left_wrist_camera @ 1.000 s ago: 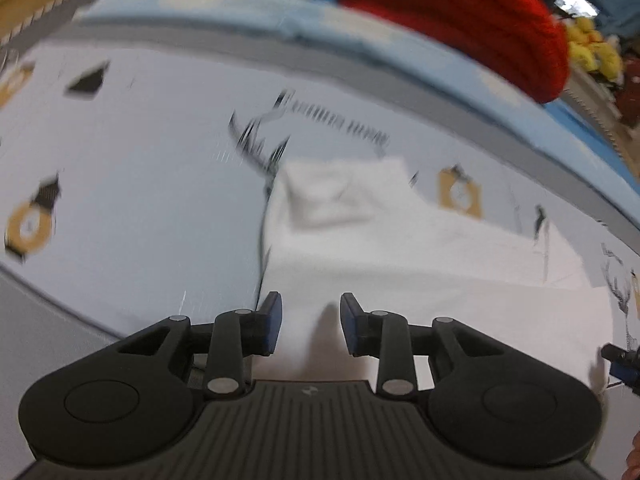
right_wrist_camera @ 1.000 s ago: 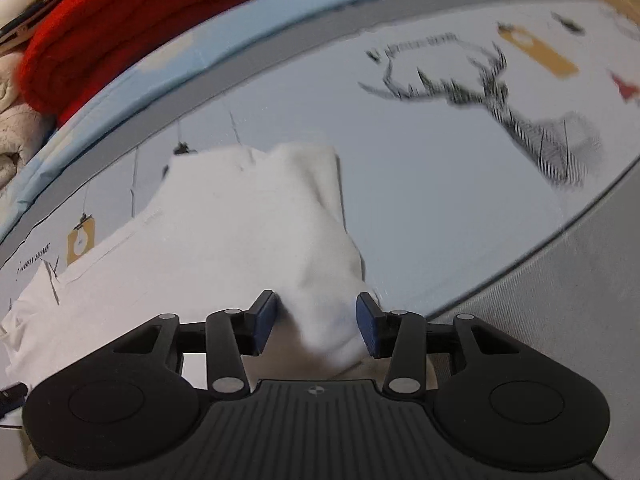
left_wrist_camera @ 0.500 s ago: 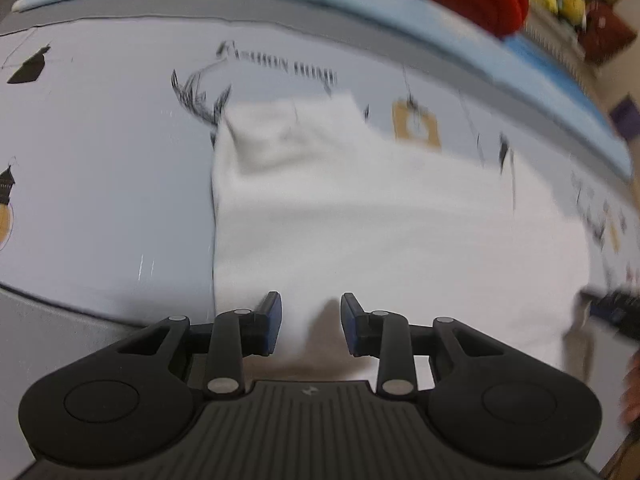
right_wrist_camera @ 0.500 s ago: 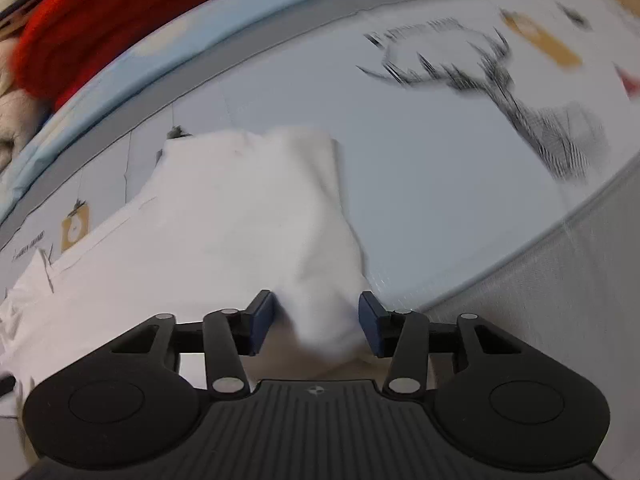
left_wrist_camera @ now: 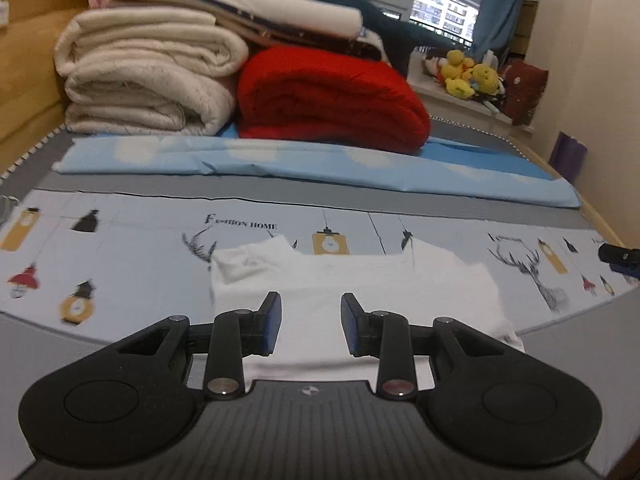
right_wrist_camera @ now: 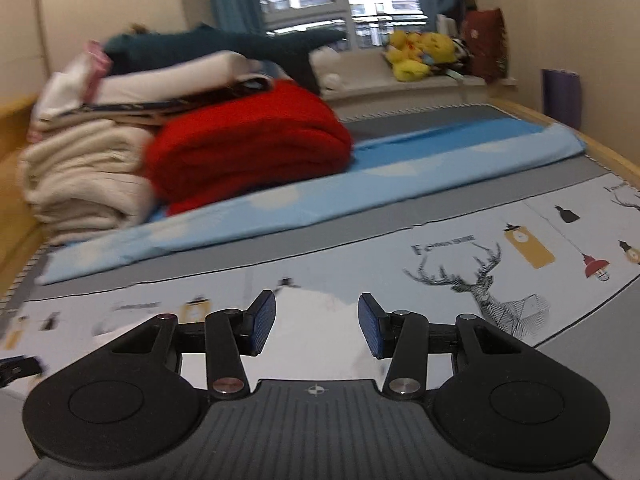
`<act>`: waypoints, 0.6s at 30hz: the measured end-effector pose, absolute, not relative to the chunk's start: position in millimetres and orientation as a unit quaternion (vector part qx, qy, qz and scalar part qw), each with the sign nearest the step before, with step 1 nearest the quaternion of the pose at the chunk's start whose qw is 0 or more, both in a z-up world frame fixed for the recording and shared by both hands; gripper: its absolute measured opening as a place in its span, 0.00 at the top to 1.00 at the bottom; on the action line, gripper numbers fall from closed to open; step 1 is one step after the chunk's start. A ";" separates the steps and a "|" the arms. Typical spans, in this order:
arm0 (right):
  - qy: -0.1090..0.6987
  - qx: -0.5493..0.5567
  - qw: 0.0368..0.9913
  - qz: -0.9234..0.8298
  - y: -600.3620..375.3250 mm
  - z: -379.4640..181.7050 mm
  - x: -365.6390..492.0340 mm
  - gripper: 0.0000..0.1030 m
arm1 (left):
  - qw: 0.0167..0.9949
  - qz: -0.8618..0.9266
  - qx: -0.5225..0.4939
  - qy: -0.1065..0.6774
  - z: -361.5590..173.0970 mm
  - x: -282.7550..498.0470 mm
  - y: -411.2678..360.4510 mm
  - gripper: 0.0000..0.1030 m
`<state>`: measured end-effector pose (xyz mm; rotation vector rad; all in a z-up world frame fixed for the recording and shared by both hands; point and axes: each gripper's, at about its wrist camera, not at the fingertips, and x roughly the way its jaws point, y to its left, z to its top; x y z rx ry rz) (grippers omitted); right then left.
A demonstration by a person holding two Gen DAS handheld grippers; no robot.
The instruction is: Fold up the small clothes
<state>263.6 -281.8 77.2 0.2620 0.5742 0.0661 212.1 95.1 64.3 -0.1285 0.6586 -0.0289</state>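
A small white garment (left_wrist_camera: 352, 284) lies flat on the printed bed sheet (left_wrist_camera: 132, 248), partly folded, its two upper corners turned in. My left gripper (left_wrist_camera: 310, 322) is open and empty, raised over the garment's near edge. My right gripper (right_wrist_camera: 317, 326) is open and empty above the garment's right part (right_wrist_camera: 316, 320). The right gripper's tip shows at the right edge of the left wrist view (left_wrist_camera: 618, 258). The left gripper's tip shows at the left edge of the right wrist view (right_wrist_camera: 16, 366).
A red folded blanket (left_wrist_camera: 332, 100) and a stack of cream blankets (left_wrist_camera: 148, 76) stand at the back of the bed on a light blue sheet (left_wrist_camera: 320, 164). Yellow plush toys (left_wrist_camera: 472, 74) sit on the window sill. The grey bed edge (left_wrist_camera: 572, 336) runs near.
Both grippers have lifted and tilted up from looking down at the garment to looking level across the bed. Both jaws have opened wider. The garment now lies flat on the sheet.
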 end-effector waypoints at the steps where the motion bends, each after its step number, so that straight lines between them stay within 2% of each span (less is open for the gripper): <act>1: 0.280 0.129 0.950 0.039 -286.6 82.1 252.2 0.53 | 0.946 -0.011 -0.059 0.318 66.4 195.8 93.4 0.65; 6: 0.292 0.139 0.945 0.041 -313.8 86.7 179.7 0.53 | 0.946 -0.007 -0.063 0.319 58.6 115.1 101.0 0.66; 8: 0.303 0.149 0.941 0.037 -320.9 80.5 152.6 0.53 | 0.942 -0.004 -0.077 0.326 46.0 92.1 110.0 0.76; 9: 0.307 0.155 0.938 0.036 -325.0 76.3 141.5 0.53 | 0.941 -0.001 -0.084 0.329 36.3 79.6 114.7 0.87; 10: 0.311 0.160 0.936 0.034 -329.6 70.7 131.5 0.53 | 0.939 0.003 -0.090 0.333 26.7 71.1 118.5 0.90; 11: 0.317 0.166 0.933 0.029 -334.3 62.7 120.9 0.57 | 0.934 0.011 -0.100 0.344 14.2 61.3 123.7 0.90; 12: 0.322 0.172 0.931 0.024 -338.4 53.8 113.5 0.66 | 0.921 0.020 -0.122 0.369 -1.7 54.1 130.4 0.91; 14: 0.338 0.187 0.922 0.017 -343.6 28.3 98.5 0.76 | 0.888 0.025 -0.186 0.419 -25.2 47.2 144.9 0.91; 16: 0.367 0.203 0.908 0.003 -347.6 1.2 89.9 0.77 | 0.863 0.020 -0.235 0.448 -42.4 44.5 158.0 0.91; 18: 0.424 0.216 0.879 -0.015 -348.7 -27.6 90.6 0.77 | 0.859 0.024 -0.221 0.462 -49.9 42.5 161.9 0.91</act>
